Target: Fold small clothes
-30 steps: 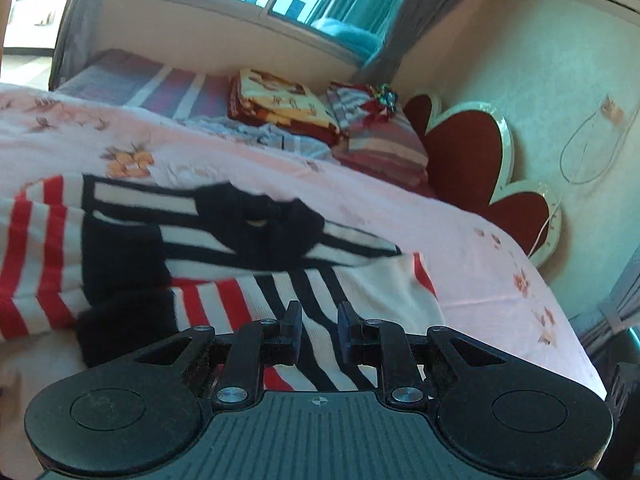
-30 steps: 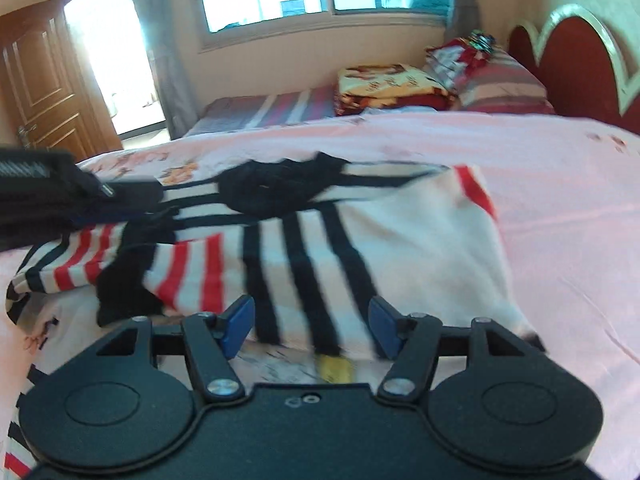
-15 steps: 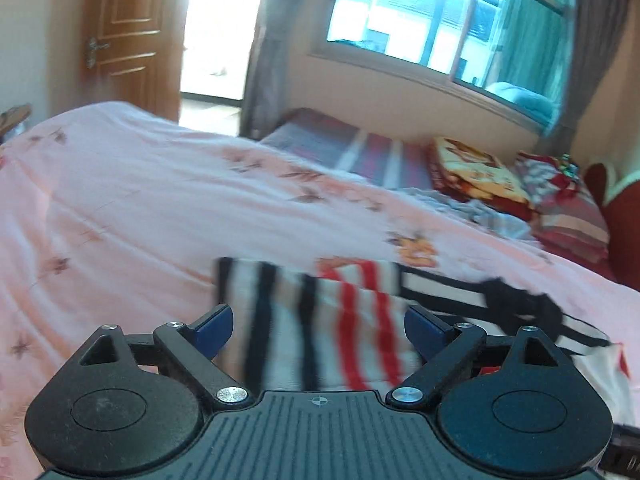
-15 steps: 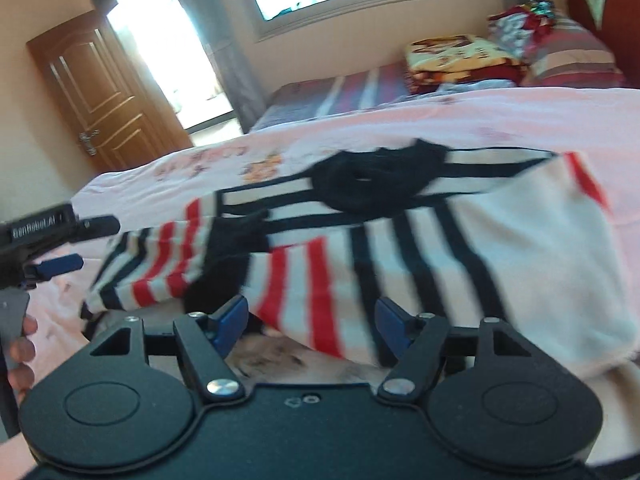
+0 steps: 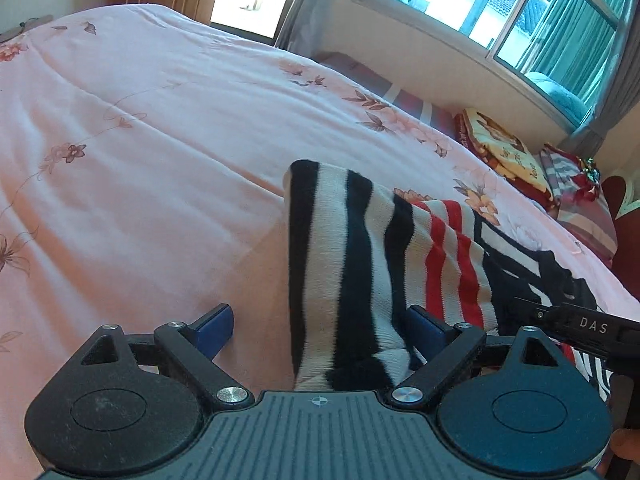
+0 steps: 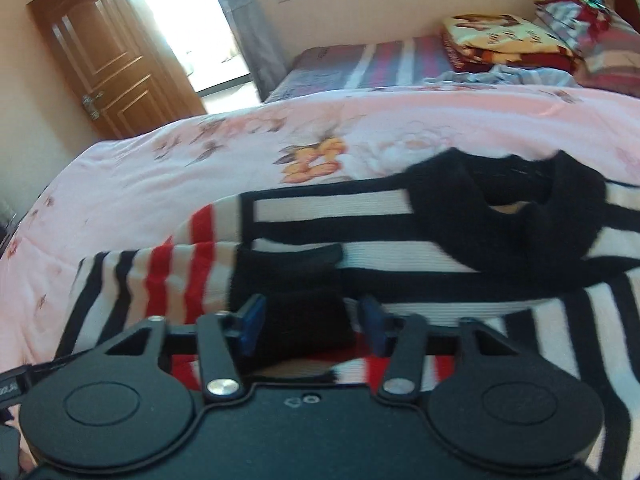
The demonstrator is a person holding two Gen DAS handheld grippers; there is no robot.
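Left tongs (image 5: 320,330) stand wide with the striped sweater (image 5: 384,264) sleeve lying loose between the pads, ungripped. Right tongs (image 6: 310,322) are closing around a black fold of it, pads not clearly pressing. Folding looks barely begun: body spread, collar at one o'clock, sleeves partly in. Pink bedspread (image 5: 140,152) lies open toward ten o'clock; bed edge unseen.

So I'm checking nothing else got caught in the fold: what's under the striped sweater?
Around the striped sweater only the pink floral bedspread shows, so it appears to lie directly on that. Whatever sits beneath its folded layers is covered.
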